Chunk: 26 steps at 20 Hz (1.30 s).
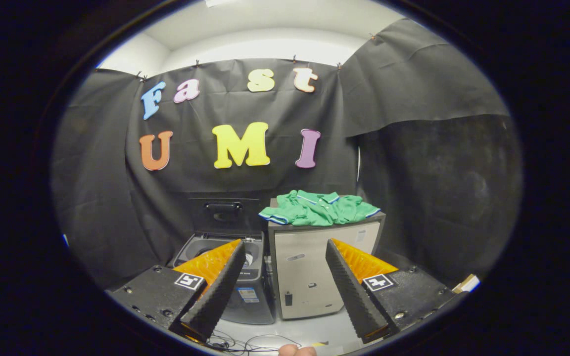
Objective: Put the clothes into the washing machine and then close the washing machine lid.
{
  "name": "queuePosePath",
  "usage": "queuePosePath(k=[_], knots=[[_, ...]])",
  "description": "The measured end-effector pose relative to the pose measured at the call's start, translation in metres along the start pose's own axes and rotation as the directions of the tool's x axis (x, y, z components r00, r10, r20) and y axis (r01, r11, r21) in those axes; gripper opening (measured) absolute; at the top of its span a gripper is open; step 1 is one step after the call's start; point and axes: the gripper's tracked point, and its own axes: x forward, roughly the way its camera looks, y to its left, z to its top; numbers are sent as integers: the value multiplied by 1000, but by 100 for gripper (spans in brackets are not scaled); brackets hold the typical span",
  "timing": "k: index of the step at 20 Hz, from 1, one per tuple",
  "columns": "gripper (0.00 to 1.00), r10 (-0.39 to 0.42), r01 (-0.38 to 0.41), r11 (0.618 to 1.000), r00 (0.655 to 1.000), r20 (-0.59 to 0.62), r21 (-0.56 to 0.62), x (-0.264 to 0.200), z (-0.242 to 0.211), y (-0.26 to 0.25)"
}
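Lining up on the green clothes (319,208), far atop the cabinet (314,267)
Holding gripper (285,257) wide open, gripping nothing; washing machine (230,267) waiting left, lid (223,212) raised for loading

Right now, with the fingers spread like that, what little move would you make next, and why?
Probably carry the hand-held gripper forward and up toward the crumpled green shirt. Its fingers stand open and hold nothing, the shirt lies beyond them on top of the pale grey cabinet, and the dark grey washing machine beside it already has its lid up.
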Motion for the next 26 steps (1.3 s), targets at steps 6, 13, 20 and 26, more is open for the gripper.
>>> queuePosePath(k=[6, 13, 20, 26], knots=[[100, -6, 6, 1000, 1000, 12, 3, 8, 27, -2], [100, -14, 14, 1000, 1000, 3, 8, 45, 70, -30], [100, -7, 6, 1000, 999, -48, -17, 136, 99, -59], [100, -24, 15, 998, 988, -153, -59, 236, 99, -87]])
